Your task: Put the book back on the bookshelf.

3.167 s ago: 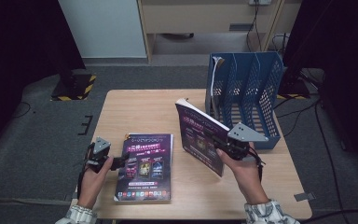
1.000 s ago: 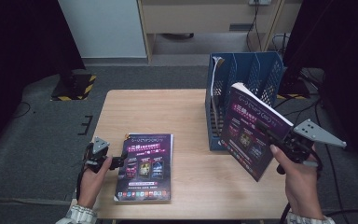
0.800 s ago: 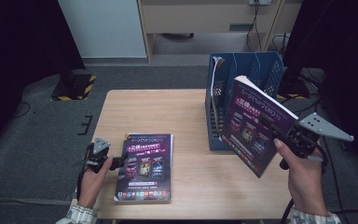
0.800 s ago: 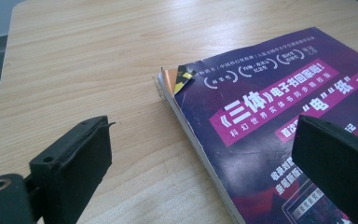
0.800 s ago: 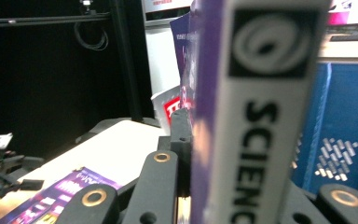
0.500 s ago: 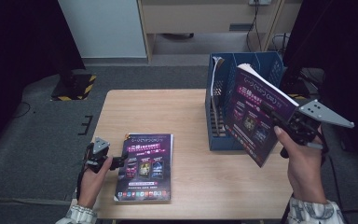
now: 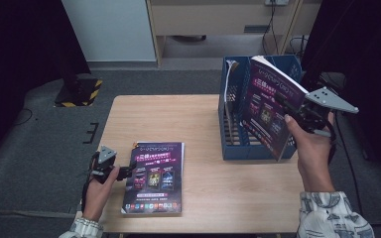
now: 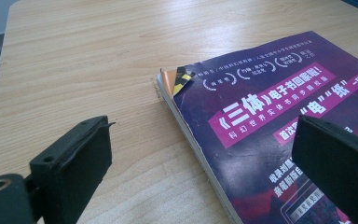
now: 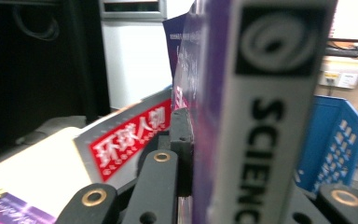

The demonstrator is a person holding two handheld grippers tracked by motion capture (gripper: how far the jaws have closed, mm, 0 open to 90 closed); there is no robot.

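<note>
1. Resting at the near left corner of the table [image 7: 198, 114], the left gripper [image 7: 124, 171] lies low beside the flat magazine [image 7: 154, 176]. Its jaws stand spread: in the left gripper view one black jaw is over bare wood and the other over the purple cover, neither pressing on it. It looks parked there to steady or later take that copy.

2. Lying face up near the front edge, the flat magazine [image 8: 279, 130] has its spine corner toward the left gripper, with a small striped tab at that corner. It probably waits its turn for filing.

3. Standing at the far right of the table, the blue file rack [image 7: 233, 124] offers upright slots; one thin item already leans in its left compartment, though what it is I cannot tell.

4. Tilted up on edge, the lifted magazine [image 7: 270, 106] hangs over the rack's right part, cover facing left, so its lower edge can slide down into a slot.

5. Clamping the magazine's right edge, the right gripper [image 7: 297, 111] has its jaws pressed together on the pages; the right gripper view shows a pad flat against the cover beside the grey spine [image 9: 265, 116].
</note>
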